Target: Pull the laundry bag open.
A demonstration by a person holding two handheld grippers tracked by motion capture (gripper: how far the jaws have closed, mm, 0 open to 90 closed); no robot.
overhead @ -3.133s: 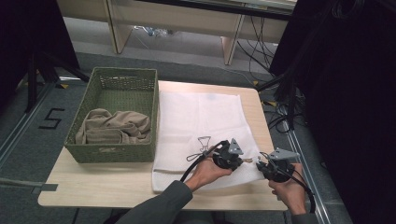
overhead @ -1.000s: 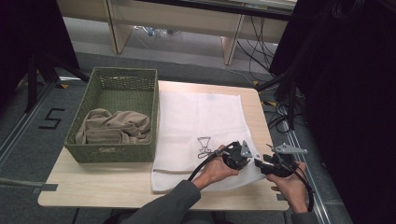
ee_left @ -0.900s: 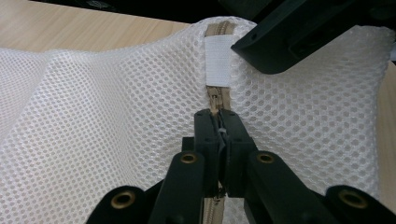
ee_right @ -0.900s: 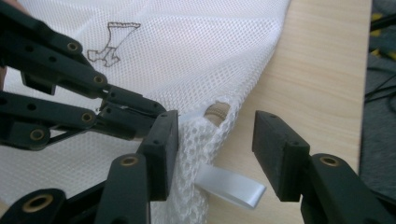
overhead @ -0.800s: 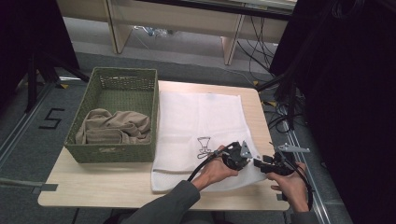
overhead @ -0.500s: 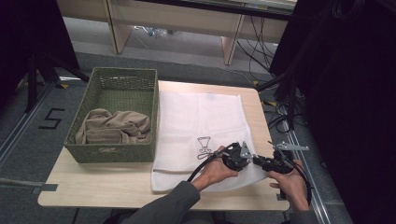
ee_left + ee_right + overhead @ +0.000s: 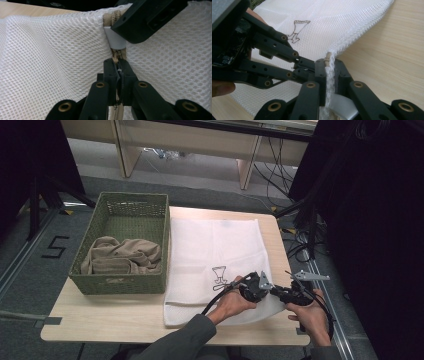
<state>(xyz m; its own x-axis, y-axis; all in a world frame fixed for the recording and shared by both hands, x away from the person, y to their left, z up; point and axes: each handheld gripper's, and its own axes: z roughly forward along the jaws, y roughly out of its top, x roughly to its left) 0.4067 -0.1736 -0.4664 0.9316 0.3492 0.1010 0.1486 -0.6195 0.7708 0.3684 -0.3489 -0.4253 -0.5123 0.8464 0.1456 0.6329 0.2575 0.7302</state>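
Note:
A white mesh laundry bag [image 7: 220,245] with a small drawn figure lies flat on the wooden table [image 7: 100,320]. At its front right corner my two grippers meet tip to tip. My left gripper [image 7: 267,287] [image 7: 118,62] is shut on the bag's zip [image 7: 115,53], just below a white tab [image 7: 115,41]. My right gripper [image 7: 278,292] [image 7: 329,62] is shut on the bag's corner edge [image 7: 330,53], which it holds a little above the table. In the right gripper view the left gripper [image 7: 303,67] comes in from the left. The right gripper's black jaw [image 7: 147,17] shows in the left gripper view.
A green woven basket [image 7: 120,202] stands left of the bag with a beige cloth [image 7: 122,257] bunched inside. The table's right edge is close to my right hand [image 7: 312,320]. Cables and dark stands crowd the floor to the right.
Both grippers have drawn together at the bag's front right corner. The left gripper moved right along the bag's edge, and the corner is now pinched between the two.

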